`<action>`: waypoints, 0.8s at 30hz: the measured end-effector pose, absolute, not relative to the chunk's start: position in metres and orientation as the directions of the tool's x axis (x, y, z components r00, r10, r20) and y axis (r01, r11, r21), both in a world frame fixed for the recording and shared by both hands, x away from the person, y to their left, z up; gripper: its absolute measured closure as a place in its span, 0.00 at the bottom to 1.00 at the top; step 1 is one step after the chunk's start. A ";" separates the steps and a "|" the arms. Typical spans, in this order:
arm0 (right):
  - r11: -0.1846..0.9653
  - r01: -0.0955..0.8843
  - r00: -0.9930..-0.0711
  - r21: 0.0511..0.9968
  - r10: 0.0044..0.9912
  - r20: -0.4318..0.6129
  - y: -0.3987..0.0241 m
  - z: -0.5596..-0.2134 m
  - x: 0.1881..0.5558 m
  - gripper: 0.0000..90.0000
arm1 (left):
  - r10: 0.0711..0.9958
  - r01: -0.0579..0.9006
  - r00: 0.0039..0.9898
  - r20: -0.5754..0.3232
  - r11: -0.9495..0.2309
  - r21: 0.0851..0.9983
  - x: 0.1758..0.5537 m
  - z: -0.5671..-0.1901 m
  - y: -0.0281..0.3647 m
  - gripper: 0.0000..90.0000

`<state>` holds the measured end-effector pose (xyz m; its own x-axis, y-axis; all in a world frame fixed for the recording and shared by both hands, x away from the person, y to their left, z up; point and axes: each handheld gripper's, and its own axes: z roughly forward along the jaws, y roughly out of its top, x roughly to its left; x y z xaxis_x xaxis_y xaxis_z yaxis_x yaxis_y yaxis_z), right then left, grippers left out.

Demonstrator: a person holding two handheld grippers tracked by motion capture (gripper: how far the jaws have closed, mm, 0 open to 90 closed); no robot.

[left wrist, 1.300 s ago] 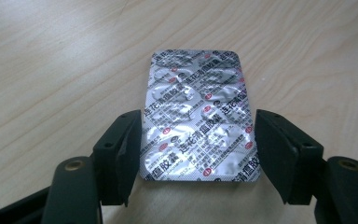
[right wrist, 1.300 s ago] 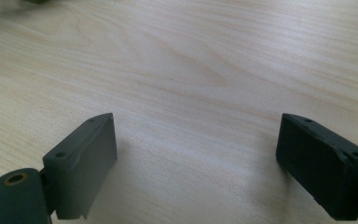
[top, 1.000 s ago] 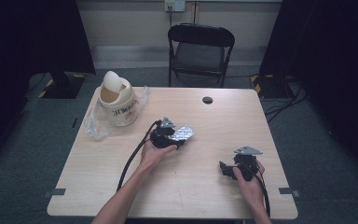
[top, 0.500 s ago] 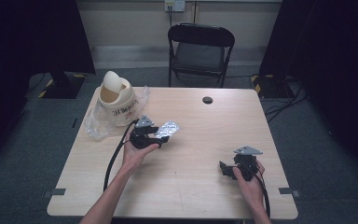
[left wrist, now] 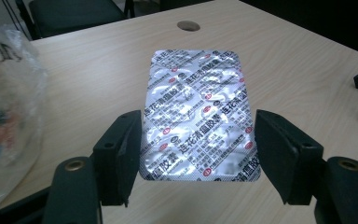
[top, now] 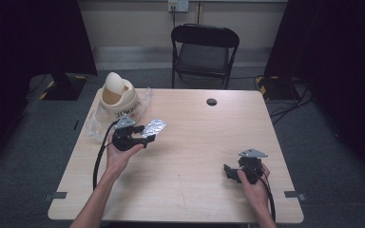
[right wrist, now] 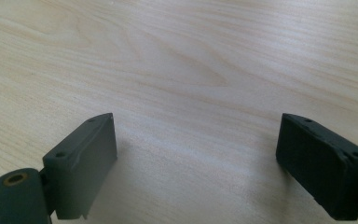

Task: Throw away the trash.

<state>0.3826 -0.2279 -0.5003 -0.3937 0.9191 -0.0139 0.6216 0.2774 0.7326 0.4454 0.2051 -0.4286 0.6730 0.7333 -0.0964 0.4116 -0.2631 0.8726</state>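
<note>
A silver foil blister pack (top: 155,127) printed with red and black text hangs just above the table, gripped by its long edges. My left gripper (top: 147,134) is shut on it, left of the table's middle and close to the bin. In the left gripper view the blister pack (left wrist: 198,102) spans the gap, and both jaws of my left gripper (left wrist: 198,119) press on its sides. My right gripper (top: 229,172) rests near the table's front right, open. In the right gripper view, bare wood lies between the jaws of my right gripper (right wrist: 196,140).
A cream swing-lid bin (top: 117,97) stands at the back left on a crumpled clear plastic bag (top: 94,127), whose edge shows in the left gripper view (left wrist: 4,107). A dark cable hole (top: 211,101) sits at the table's far middle. A black folding chair (top: 204,47) stands behind the table.
My left hand has carried the blister pack leftward and toward the bin, lifting it a little. The right hand and its gripper have not moved.
</note>
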 end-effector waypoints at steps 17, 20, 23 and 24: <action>0.277 0.622 -0.394 0.733 0.919 -0.014 -0.228 -0.500 0.383 0.13 | 0.794 0.401 0.604 -0.065 -0.232 0.886 0.448 -0.401 0.270 0.38; 0.277 0.622 -0.394 0.733 0.919 -0.014 -0.228 -0.500 0.383 0.13 | 0.807 0.394 0.587 -0.059 -0.221 0.892 0.451 -0.394 0.283 0.38; 0.277 0.622 -0.394 0.733 0.919 -0.014 -0.228 -0.500 0.383 0.13 | 0.823 0.399 0.565 -0.061 -0.208 0.893 0.455 -0.388 0.296 0.38; 0.277 0.622 -0.394 0.733 0.919 -0.014 -0.228 -0.500 0.383 0.13 | 0.828 0.401 0.556 -0.064 -0.200 0.894 0.456 -0.386 0.300 0.38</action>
